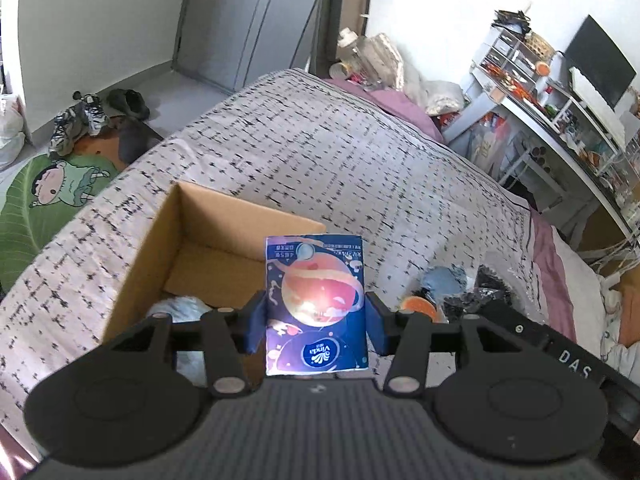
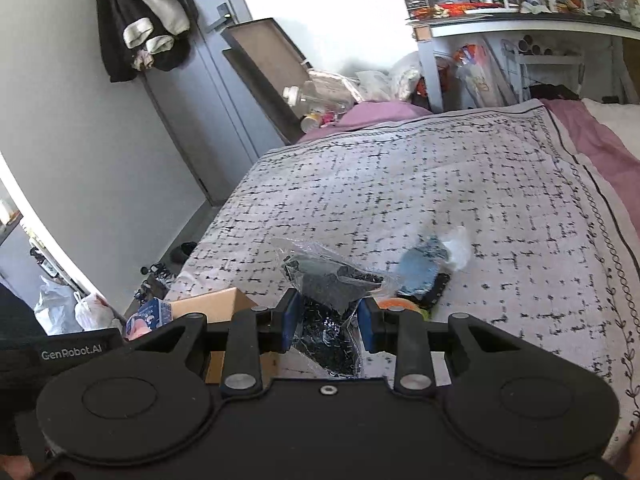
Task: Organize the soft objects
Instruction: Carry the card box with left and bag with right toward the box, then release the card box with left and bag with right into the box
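My left gripper [image 1: 316,322] is shut on a blue Vinda tissue pack [image 1: 315,300] with a planet print and holds it upright over the near right edge of an open cardboard box [image 1: 192,236] on the bed. A pale bundle [image 1: 180,308] lies inside the box. My right gripper [image 2: 328,320] is shut on a clear plastic bag of black material [image 2: 332,284], just above the bed. The box corner [image 2: 216,304] and the tissue pack [image 2: 146,316] show at the left of the right wrist view.
A pile of soft items lies on the patterned bedspread [image 2: 440,184]: a light blue cloth [image 2: 418,272], a white piece [image 2: 456,246] and an orange item [image 2: 394,303]. The same pile shows in the left wrist view [image 1: 452,292]. Shoes [image 1: 76,120] lie on the floor; a cluttered desk [image 1: 560,112] stands to the right.
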The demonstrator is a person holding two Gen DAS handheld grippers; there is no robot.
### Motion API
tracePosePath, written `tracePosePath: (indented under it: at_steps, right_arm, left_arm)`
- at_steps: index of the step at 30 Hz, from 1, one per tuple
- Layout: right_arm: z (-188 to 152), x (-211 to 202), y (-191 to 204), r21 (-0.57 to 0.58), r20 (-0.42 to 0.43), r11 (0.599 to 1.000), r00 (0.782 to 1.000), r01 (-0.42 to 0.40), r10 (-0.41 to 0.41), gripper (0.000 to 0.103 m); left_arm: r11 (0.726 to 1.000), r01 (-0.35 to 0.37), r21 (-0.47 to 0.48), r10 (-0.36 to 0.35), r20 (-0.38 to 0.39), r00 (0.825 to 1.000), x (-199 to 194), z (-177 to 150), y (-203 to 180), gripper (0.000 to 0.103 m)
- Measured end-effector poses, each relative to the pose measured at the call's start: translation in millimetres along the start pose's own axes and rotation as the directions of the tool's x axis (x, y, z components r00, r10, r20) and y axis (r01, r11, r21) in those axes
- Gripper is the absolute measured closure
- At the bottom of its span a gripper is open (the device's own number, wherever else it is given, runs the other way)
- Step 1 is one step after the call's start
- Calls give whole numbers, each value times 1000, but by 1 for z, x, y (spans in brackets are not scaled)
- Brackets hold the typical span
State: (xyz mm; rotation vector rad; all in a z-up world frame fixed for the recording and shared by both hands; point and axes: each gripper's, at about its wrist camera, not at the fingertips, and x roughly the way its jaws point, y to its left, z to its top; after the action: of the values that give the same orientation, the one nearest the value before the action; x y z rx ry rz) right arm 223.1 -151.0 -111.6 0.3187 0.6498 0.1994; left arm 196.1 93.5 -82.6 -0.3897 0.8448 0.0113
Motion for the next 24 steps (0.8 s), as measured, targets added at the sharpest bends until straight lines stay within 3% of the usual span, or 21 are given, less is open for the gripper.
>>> tracePosePath:
  at_steps: [19, 24]
  right_arm:
    - [-7, 30, 53, 0, -62, 994, 993, -105, 105, 72]
    - [-16, 34, 63, 1, -102, 991, 986, -133, 132, 72]
  left_arm:
    - [995, -93, -46, 92, -9, 996, 20, 21, 50, 53]
    - [991, -109, -79, 108, -16, 994, 26, 23, 57, 47]
